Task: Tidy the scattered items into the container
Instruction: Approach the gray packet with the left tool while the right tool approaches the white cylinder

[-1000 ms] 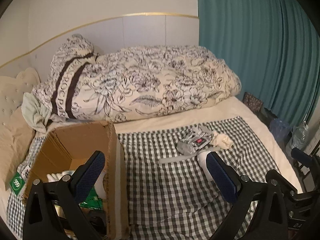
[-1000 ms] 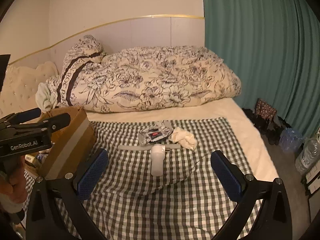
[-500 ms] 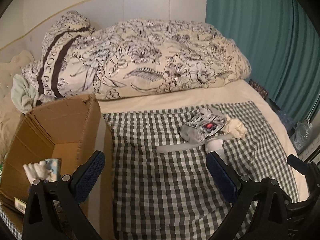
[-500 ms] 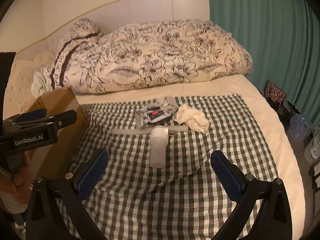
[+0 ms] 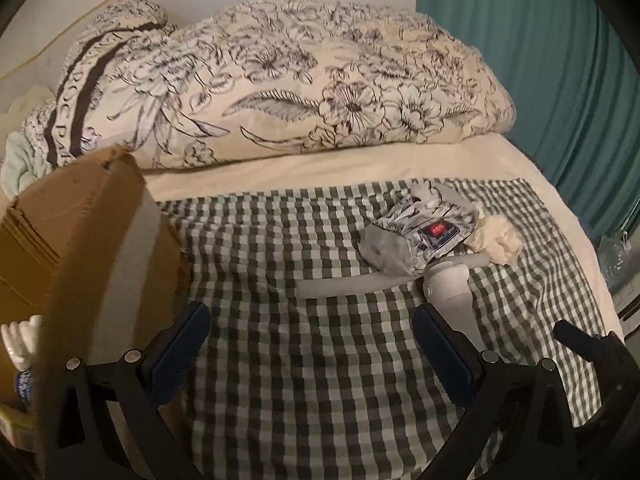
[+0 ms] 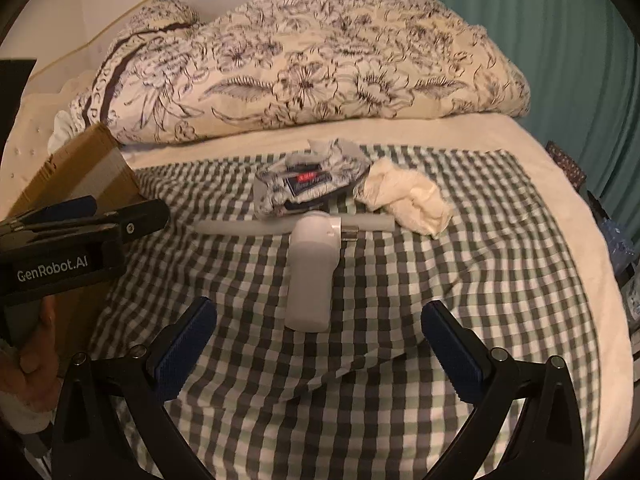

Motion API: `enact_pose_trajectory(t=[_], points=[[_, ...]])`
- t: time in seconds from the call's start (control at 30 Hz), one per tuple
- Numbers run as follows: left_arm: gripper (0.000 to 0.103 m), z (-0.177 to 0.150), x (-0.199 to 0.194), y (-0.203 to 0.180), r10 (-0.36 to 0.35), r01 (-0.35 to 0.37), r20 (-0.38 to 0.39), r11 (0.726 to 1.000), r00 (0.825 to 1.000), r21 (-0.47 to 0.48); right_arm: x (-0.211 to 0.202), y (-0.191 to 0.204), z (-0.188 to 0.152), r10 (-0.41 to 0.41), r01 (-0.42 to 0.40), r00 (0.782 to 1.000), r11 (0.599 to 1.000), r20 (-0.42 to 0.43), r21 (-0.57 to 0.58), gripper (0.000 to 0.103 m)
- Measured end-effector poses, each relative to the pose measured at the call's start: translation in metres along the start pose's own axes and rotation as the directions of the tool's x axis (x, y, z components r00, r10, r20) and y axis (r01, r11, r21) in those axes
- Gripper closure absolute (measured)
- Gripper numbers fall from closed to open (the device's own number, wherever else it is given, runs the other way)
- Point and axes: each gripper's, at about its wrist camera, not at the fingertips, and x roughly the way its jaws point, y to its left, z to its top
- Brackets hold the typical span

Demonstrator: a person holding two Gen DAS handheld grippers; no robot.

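Bed [image 6: 560,216] carries a cardboard box [image 5: 92,240] at left. White bottle [image 6: 312,276] lies centred ahead of the right gripper [image 6: 316,344], long axis pointing away, nearer it than the left gripper [image 5: 308,348]. Both jaws spread, empty.

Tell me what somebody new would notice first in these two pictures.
Probably the big flowered duvet heaped along the head of the bed. Next, the small pile on the checked blanket: a white bottle lying straight ahead of the open right gripper, with a crumpled packet and cream cloth behind. A cardboard box sits left.
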Motion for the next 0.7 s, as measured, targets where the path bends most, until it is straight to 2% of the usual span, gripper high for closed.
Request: enact_pose_trajectory(t=[0.23,0.4,0.7], points=[[0.0,0.004,0.036,-0.006,-0.005,0.004,-0.025,1.0,1.0,-0.007,0.032,0.001,-0.006,-0.006,0.006,0.999,1.0,-0.032,-0.012,0.003],[0.0,0.007,0.061,-0.007,-0.006,0.005,-0.045,1.0,0.999,-0.022,0.053,0.001,-0.01,-0.006,0.005,0.998,1.0,-0.065,-0.013,0.012],[0.0,0.007,0.103,-0.009,-0.007,0.002,-0.098,0.999,0.995,-0.047,0.07,0.004,-0.007,-0.023,0.022,0.998,1.0,-0.058,-0.021,0.013]])
